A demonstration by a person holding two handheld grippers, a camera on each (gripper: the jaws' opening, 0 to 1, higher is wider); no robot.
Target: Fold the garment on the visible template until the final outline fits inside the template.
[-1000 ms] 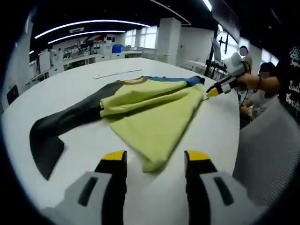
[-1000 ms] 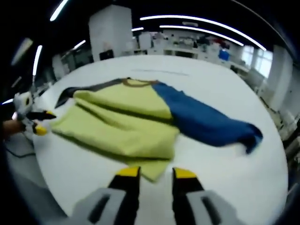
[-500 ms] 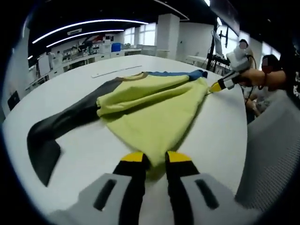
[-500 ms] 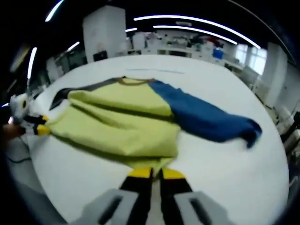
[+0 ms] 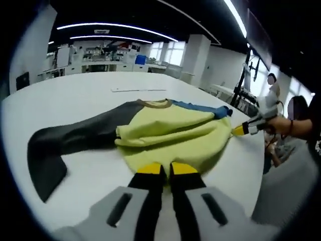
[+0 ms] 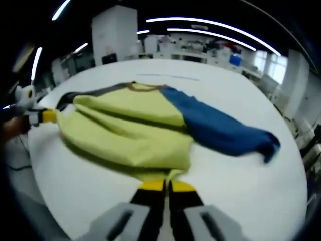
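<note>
Garment [image 5: 175, 133] hem is pinched at both corners by the left gripper [image 5: 161, 169] and right gripper [image 6: 166, 186], jaws closed; lift evenly, carry the hem toward the collar [image 5: 155, 104] across the counter [image 5: 75, 90].

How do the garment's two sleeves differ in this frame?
The dark grey sleeve is charcoal; the blue sleeve is bright blue. In the left gripper view the dark grey sleeve lies nearest, its cuff bent, with the blue sleeve at the far side. Both lie flat on the white table, joined to the yellow-green body.
</note>
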